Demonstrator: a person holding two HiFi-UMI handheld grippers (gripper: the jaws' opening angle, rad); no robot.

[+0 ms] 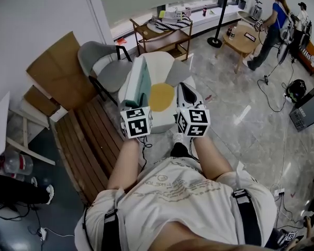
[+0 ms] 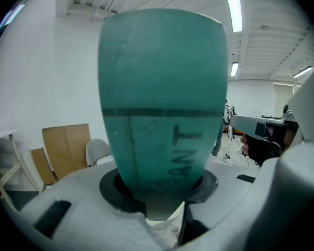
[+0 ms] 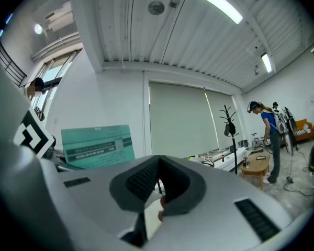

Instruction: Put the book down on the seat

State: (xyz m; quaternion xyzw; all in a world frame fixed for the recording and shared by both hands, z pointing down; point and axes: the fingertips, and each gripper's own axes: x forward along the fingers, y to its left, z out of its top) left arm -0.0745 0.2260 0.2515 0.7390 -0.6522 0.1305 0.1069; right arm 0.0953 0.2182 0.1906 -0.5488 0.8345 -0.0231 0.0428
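Pale polished stone floor [image 1: 235,114] lies below me. Only the head view shows the white round seat with a yellow disc [image 1: 158,64]. The teal-covered book [image 2: 162,103] fills my left gripper view. My left gripper [image 2: 159,190] clamps the book upright over the seat; I can't see any contact between them. My right gripper [image 3: 158,163], pads together, holds nothing.

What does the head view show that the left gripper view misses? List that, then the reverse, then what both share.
Only the head view: the white seat with its yellow patch, the slatted wooden bench, a person in a blue top. Only the left gripper view: lettering on the spine of the teal book, ceiling light strips. Both: that book clamped in the left gripper, the grey chair, the cardboard, the right gripper.
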